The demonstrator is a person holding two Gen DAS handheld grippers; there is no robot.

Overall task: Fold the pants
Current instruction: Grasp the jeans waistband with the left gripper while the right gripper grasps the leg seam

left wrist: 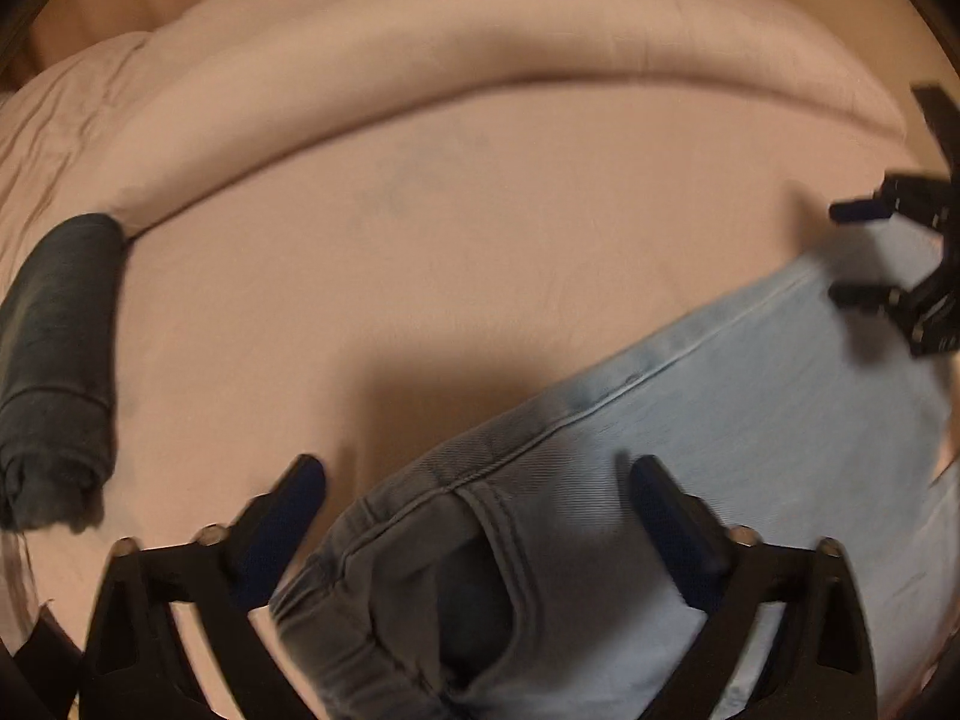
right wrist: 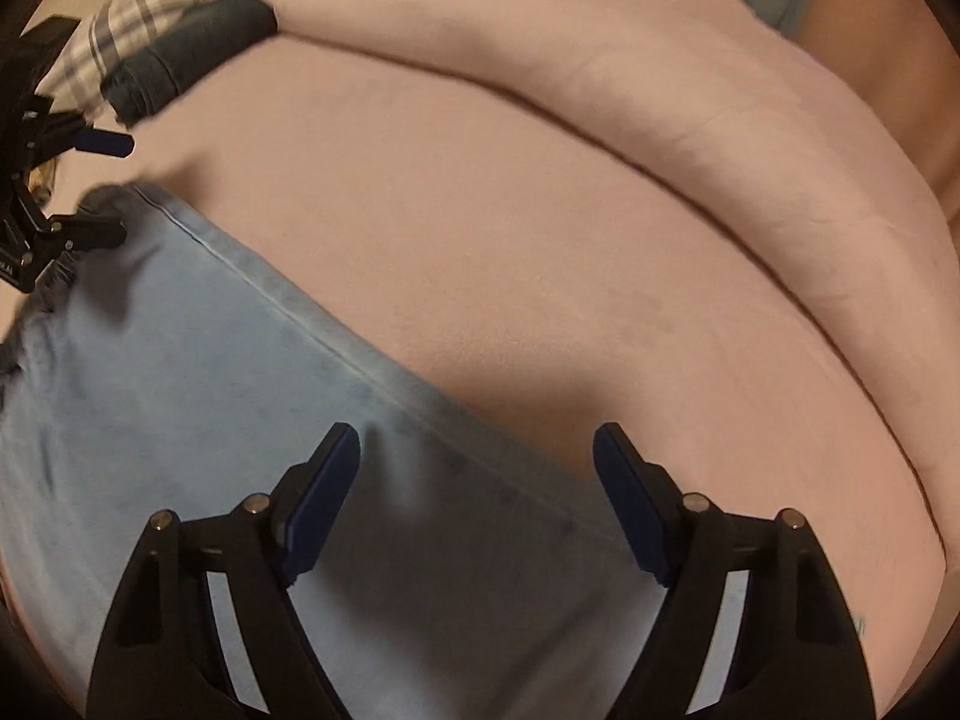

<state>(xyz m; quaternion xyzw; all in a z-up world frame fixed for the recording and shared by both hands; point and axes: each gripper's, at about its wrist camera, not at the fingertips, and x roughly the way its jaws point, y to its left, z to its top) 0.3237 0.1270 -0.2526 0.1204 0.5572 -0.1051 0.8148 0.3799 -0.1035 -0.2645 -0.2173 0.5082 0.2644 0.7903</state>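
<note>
Light blue jeans [left wrist: 720,420] lie flat on a pink bed sheet [left wrist: 420,240]. Their waistband and pocket end sits under my left gripper [left wrist: 480,474], which is open and hovers just above it. The jeans [right wrist: 180,390] also fill the lower left of the right wrist view, where my right gripper [right wrist: 477,450] is open above their seamed edge. Each gripper shows at the edge of the other's view: the right one [left wrist: 840,252] and the left one [right wrist: 123,189], both open.
A folded dark grey garment [left wrist: 54,372] lies at the left on the sheet; it also shows in the right wrist view [right wrist: 186,54]. A rolled pink duvet [right wrist: 660,90] runs along the far side. A plaid cloth [right wrist: 132,18] lies behind the dark garment.
</note>
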